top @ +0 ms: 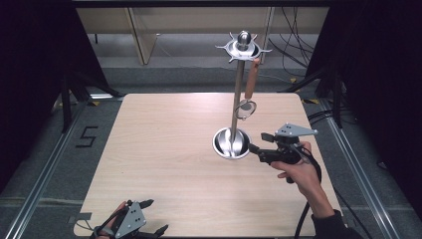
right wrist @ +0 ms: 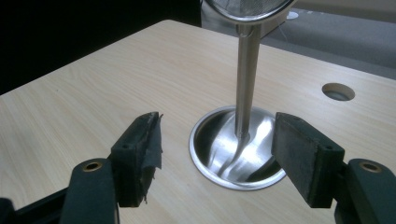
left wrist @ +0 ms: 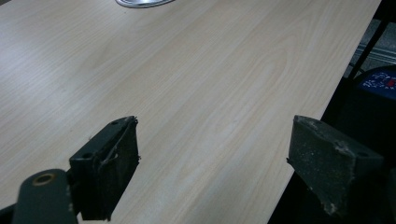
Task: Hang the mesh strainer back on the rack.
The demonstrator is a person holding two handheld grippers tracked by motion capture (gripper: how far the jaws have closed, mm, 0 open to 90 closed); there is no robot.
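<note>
A steel utensil stand (top: 238,89) is standing upright on the pale wooden tabletop (top: 164,169), right of the middle. Its round dish base (top: 231,143) is resting flat on the wood, a slim pole is rising from it, and a ring of hooks (top: 243,47) is crowning the top. A small mesh strainer (top: 247,102) with a brown wooden handle is hanging from one hook on the right side of the ring, its round sieve dangling just beside the pole, well above the base.

The right gripper (top: 255,141) is being held level in the person's right hand (top: 298,169), pointing left at the stand's base, with its lower jaw tip lying at the rim of the dish. In the right gripper view its jaws are standing apart, fairly wide, with nothing pressed between the pads; the base (right wrist: 238,149) and the foot of the pole are showing in the gap beyond them, and the strainer's sieve (right wrist: 247,9) is hanging at the top edge.

The left gripper (top: 153,216) is sitting at the near left edge of the tabletop, well apart from the stand. In the left gripper view its jaws are gaping wide over bare wood, holding nothing, with the stand's base (left wrist: 142,3) peeking in at the top edge.
</note>
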